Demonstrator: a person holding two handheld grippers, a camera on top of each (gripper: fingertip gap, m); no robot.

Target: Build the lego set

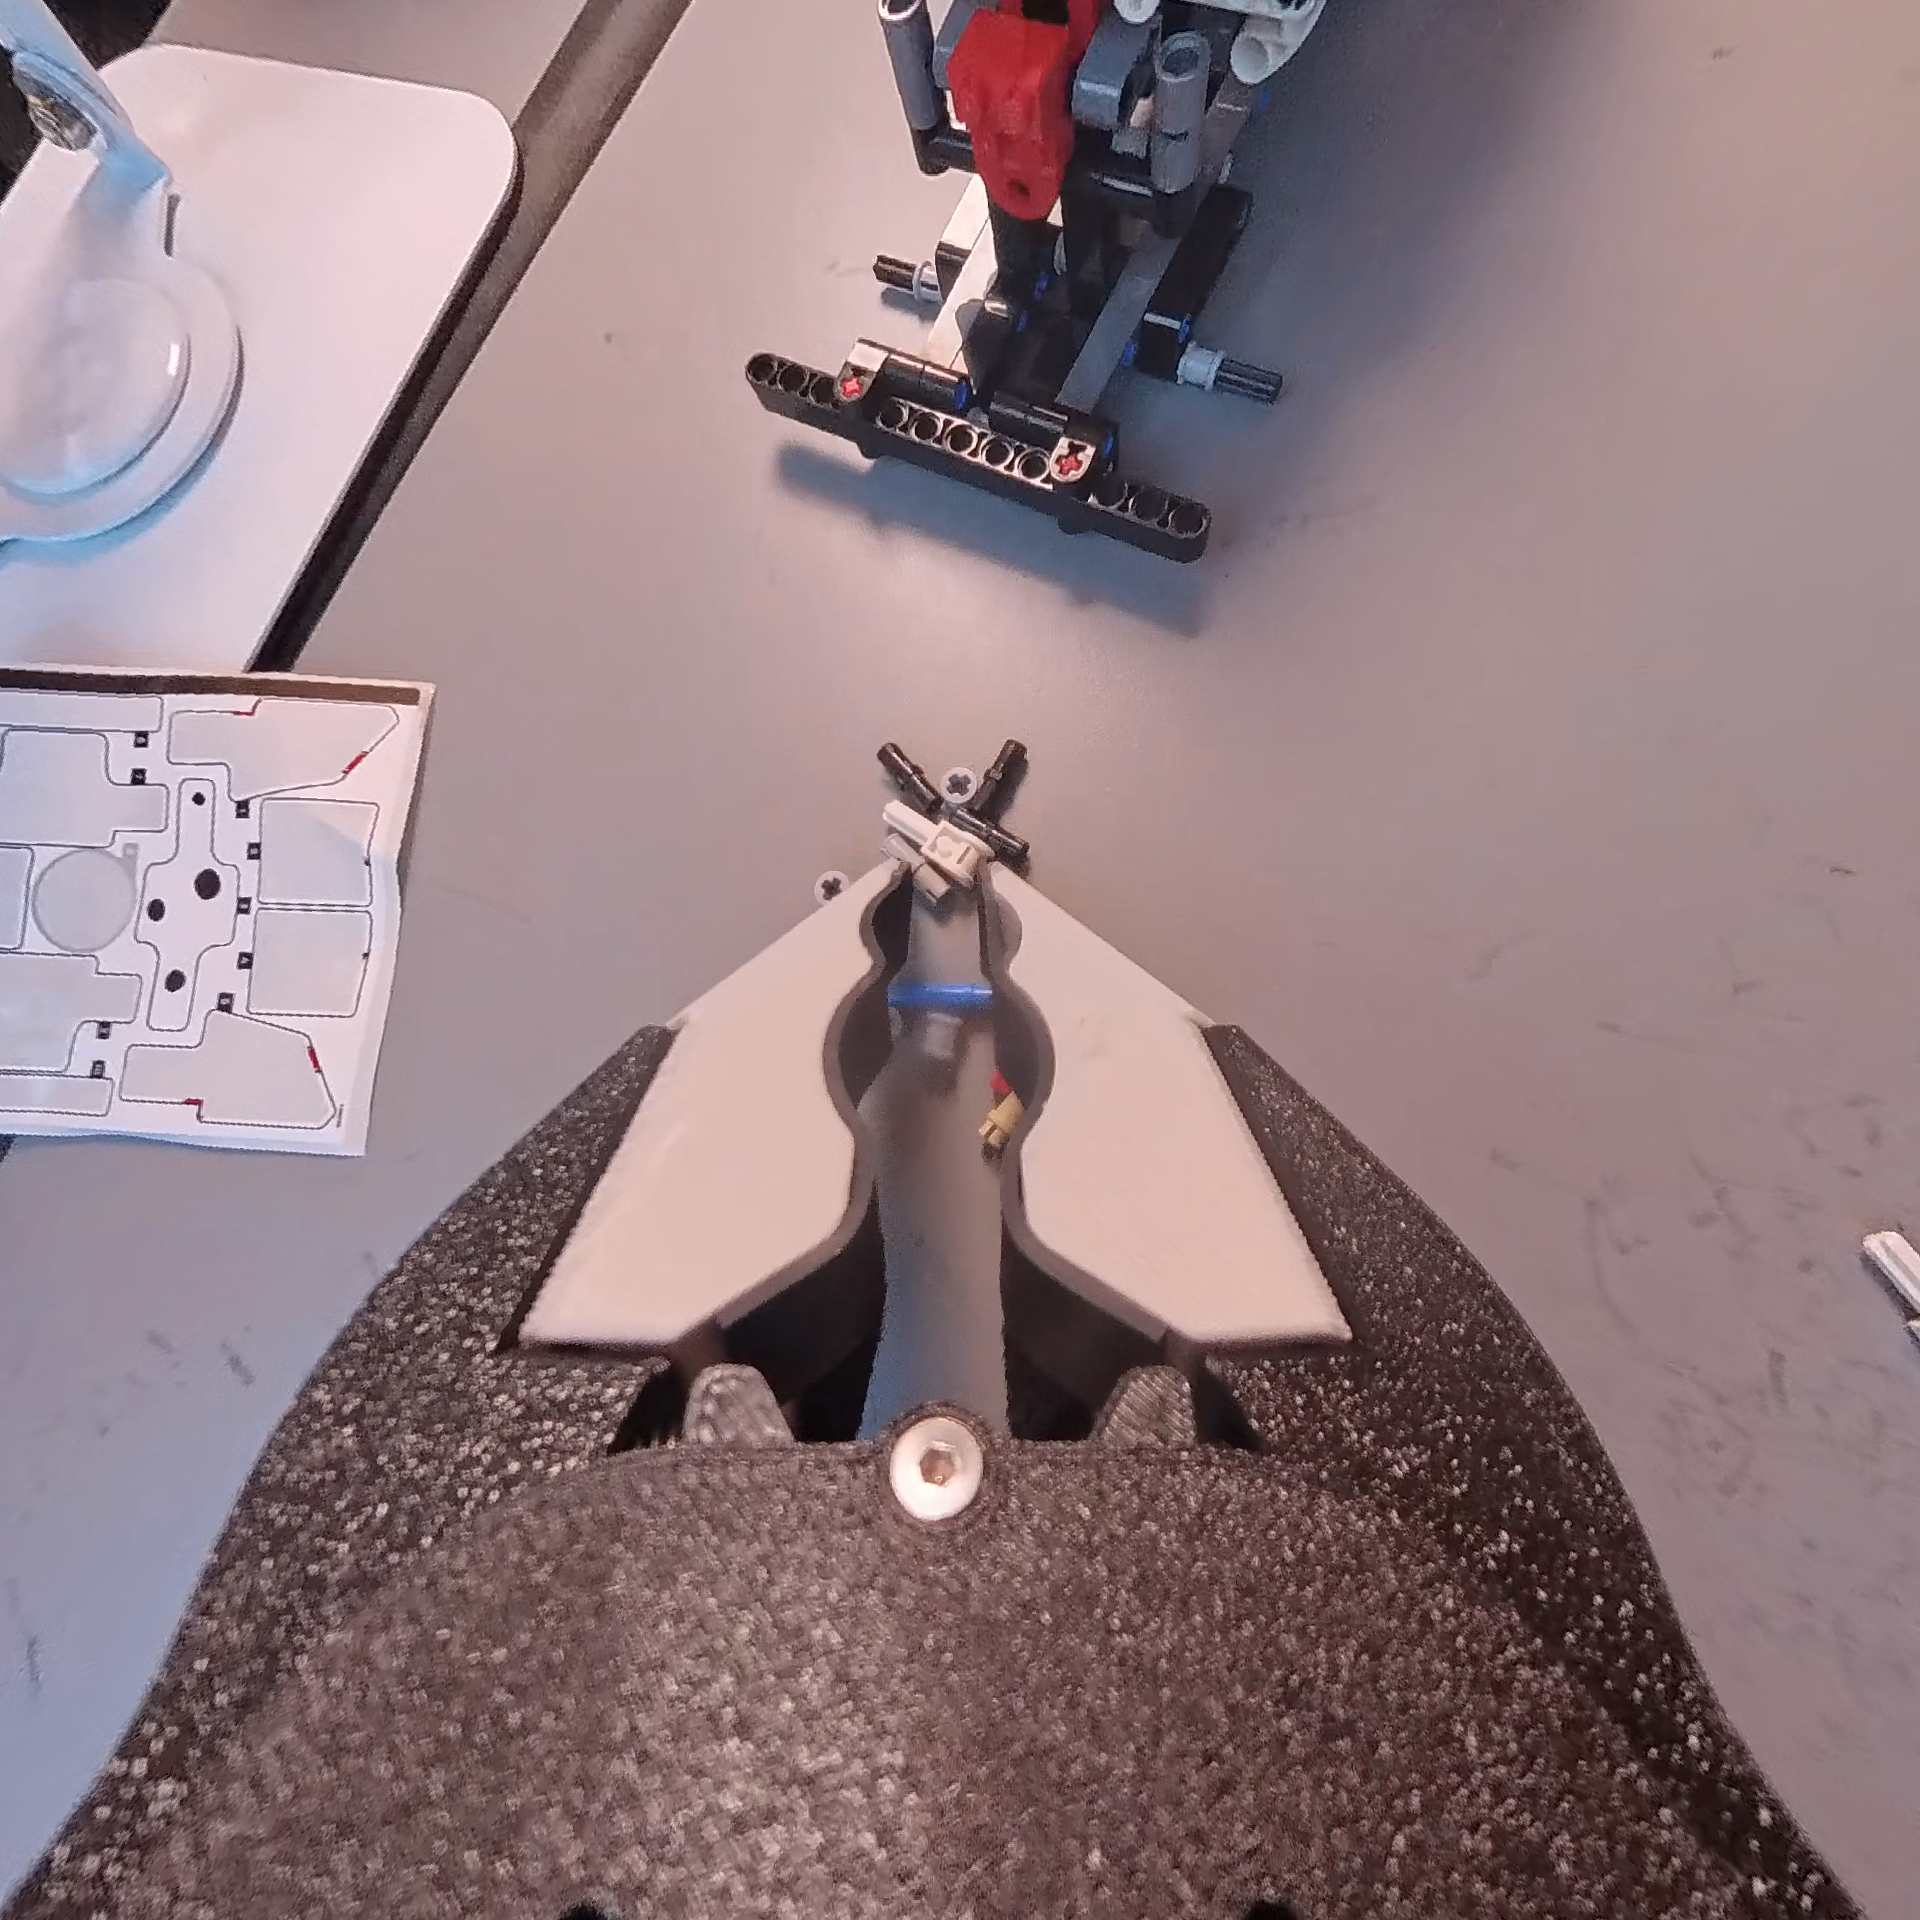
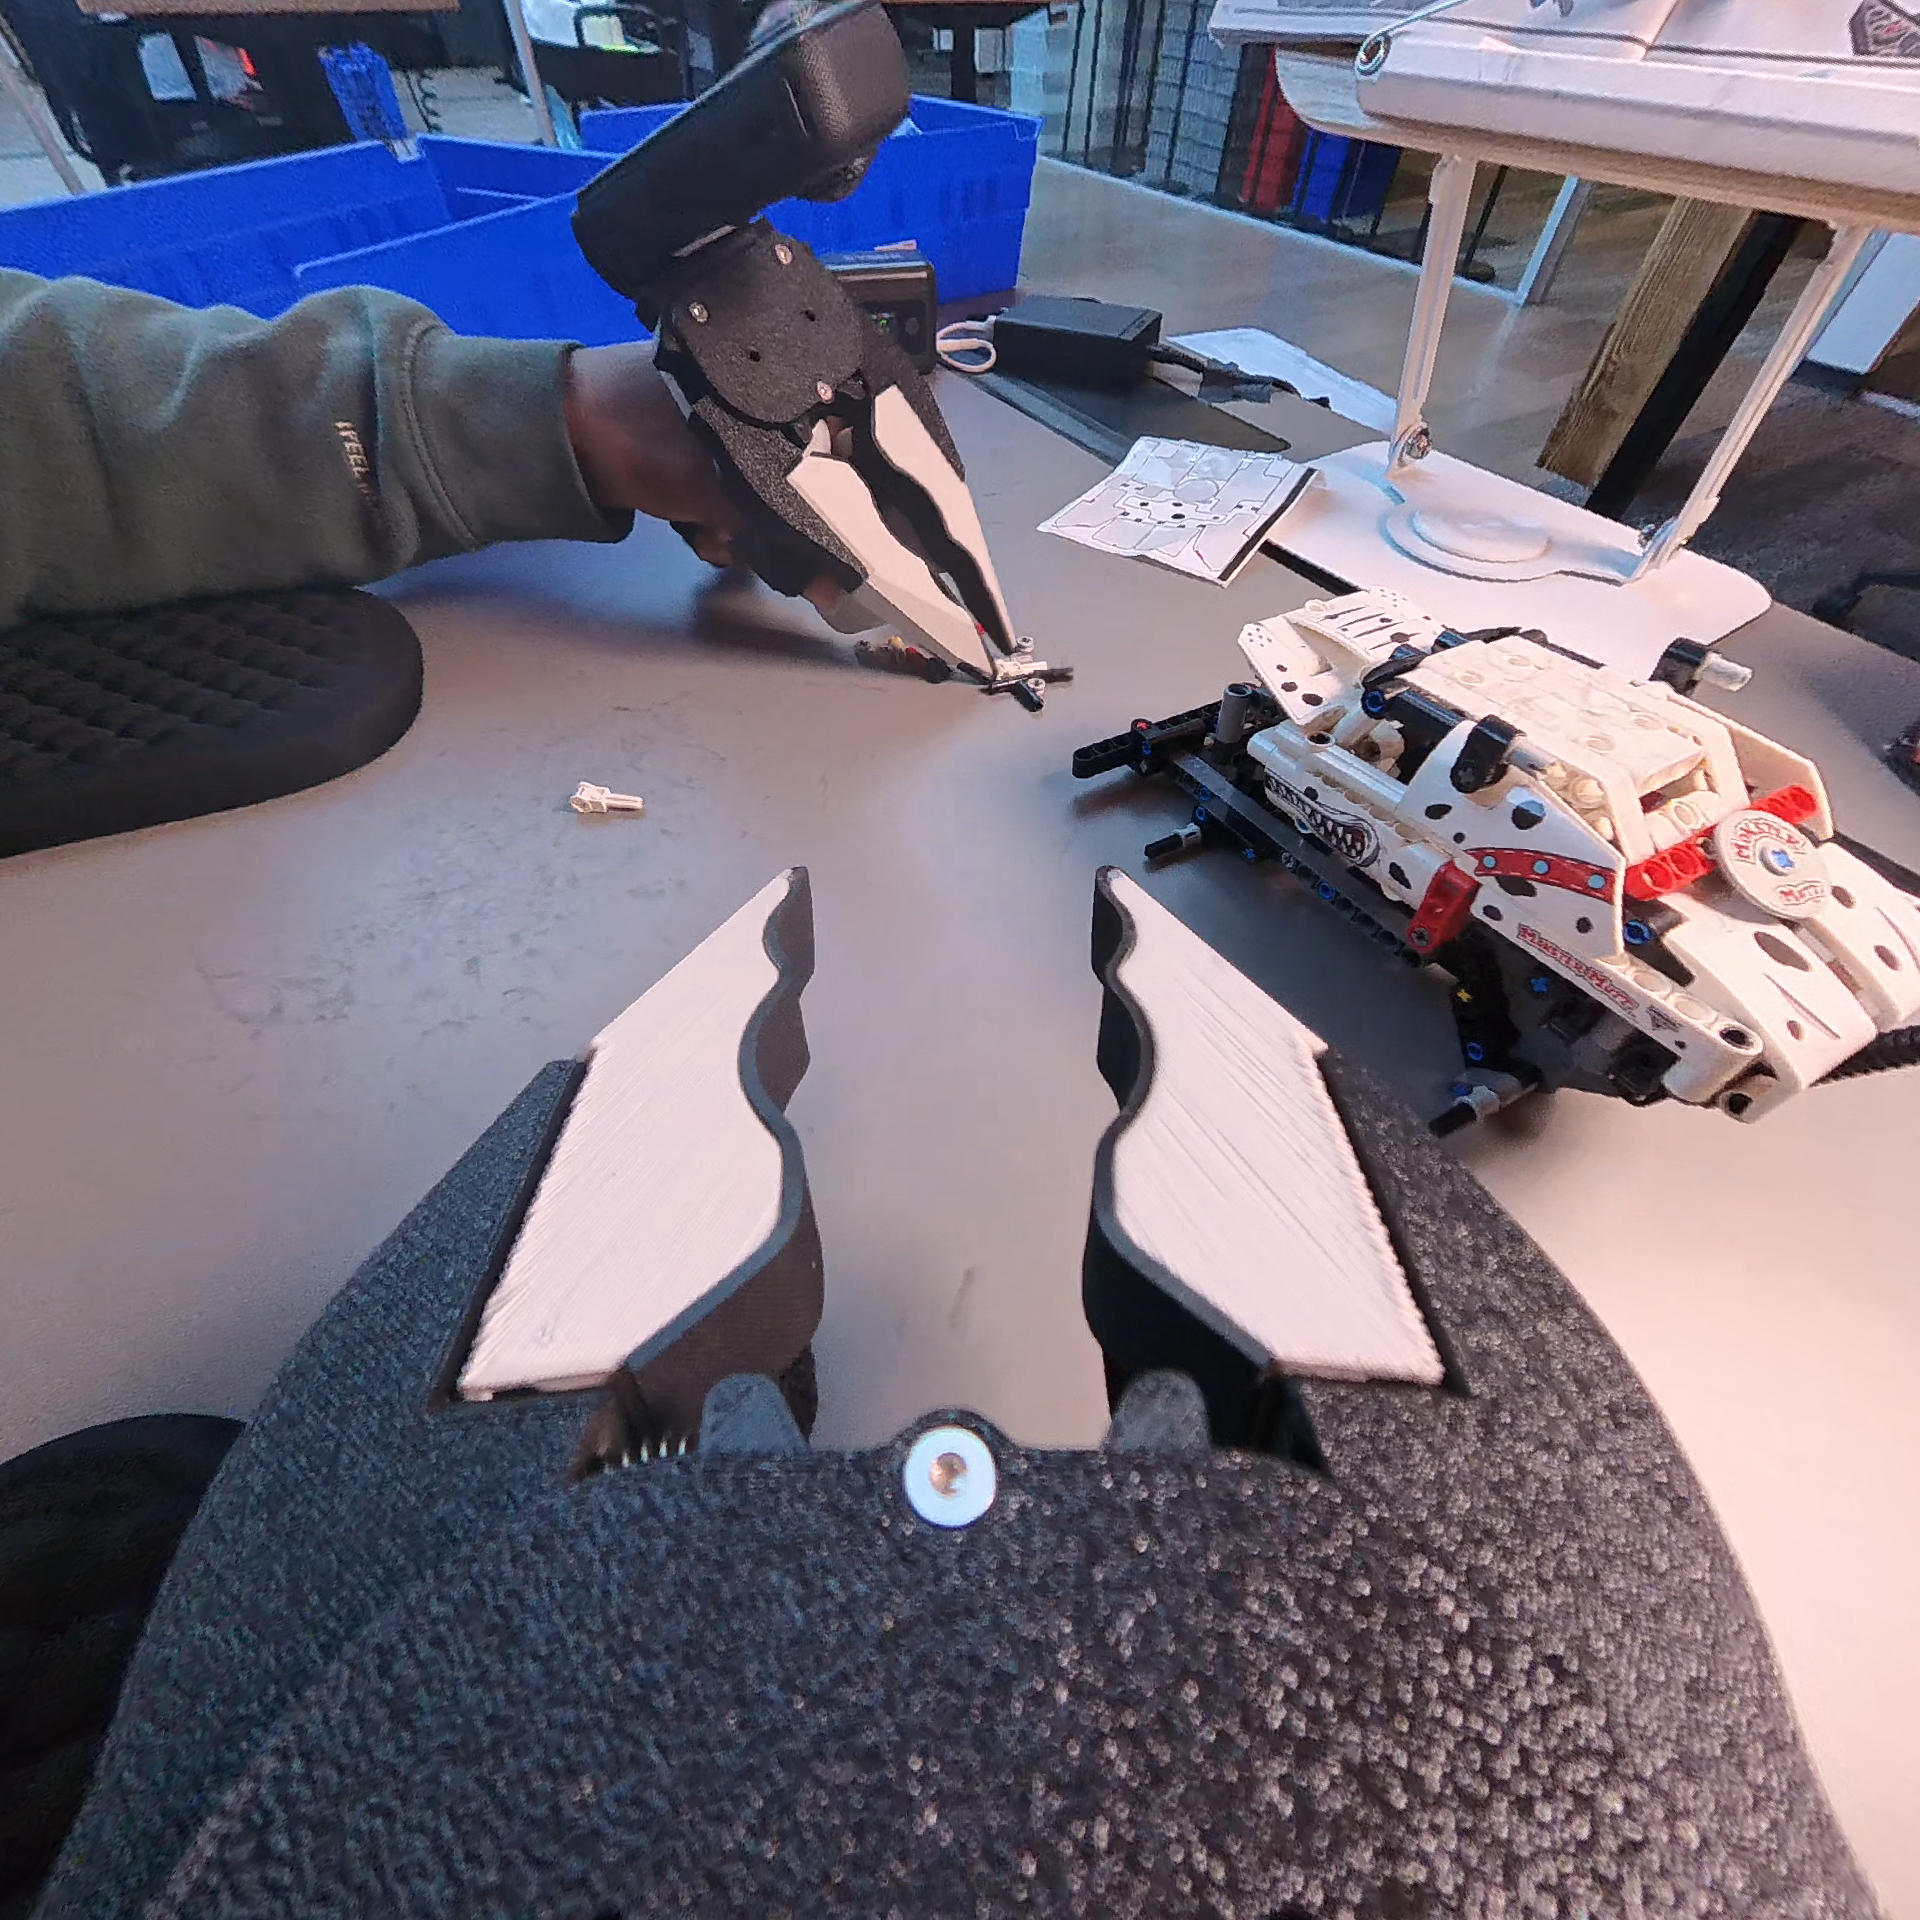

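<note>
Grey tabletop (image 2: pixel 935 1039) stretches wide and mostly bare between the two tools, with free room in front of the right gripper (image 2: pixel 951 883), whose two white-faced fingers stand far apart over empty surface, holding nothing. One loose small white connector piece (image 2: pixel 605 800) lies alone ahead of it to the left.

Farther off, the left gripper (image 1: pixel 940 883), held by a hand (image 2: pixel 634 447) in an olive-green sleeve (image 2: pixel 260 416), has its tips drawn narrow on a light grey connector piece (image 1: pixel 935 847) within a small cluster of black pins (image 1: pixel 977 790) resting on the table. A few more small pins, blue, tan and red, lie under its fingers, too blurred to count.

One partly built white lego truck with black spots and red trim (image 2: pixel 1507 852) sits to the right, well apart from that cluster, its black beam frame (image 1: pixel 977 442) nearest the left tool. One white sticker sheet (image 1: pixel 197 914) lies near the table's left seam, just beside one white stand base (image 1: pixel 260 312). Two blue plastic bins (image 2: pixel 416 229) line the far edge, and a black textured pad (image 2: pixel 187 707) lies at the near left.
</note>
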